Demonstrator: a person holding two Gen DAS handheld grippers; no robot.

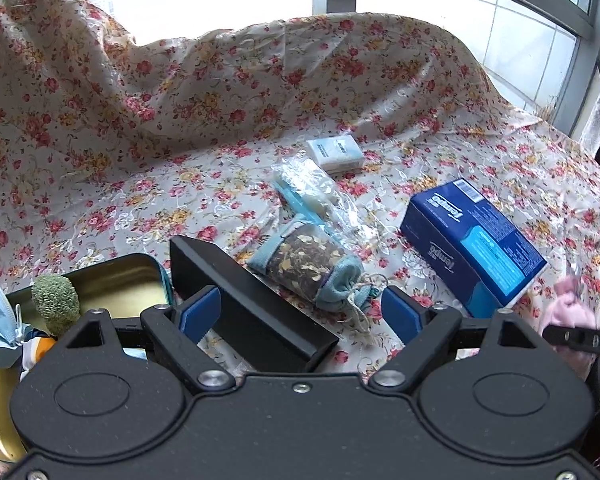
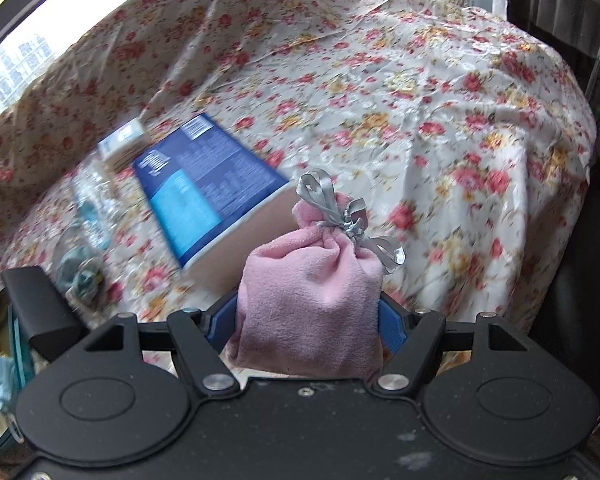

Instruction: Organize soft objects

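**Holding the pink pouch over the flowery cloth**

Lying over the whole table is a flowery cloth (image 2: 440,128), with windows behind. The right gripper (image 2: 308,320) is squeezing the pink pouch (image 2: 308,300) above it. The left gripper (image 1: 300,312) is pointing down, gaping and holding nothing.

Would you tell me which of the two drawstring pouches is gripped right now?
The pink pouch with the silver ribbon, clamped in the right gripper. The teal patterned pouch lies free on the floral cloth.
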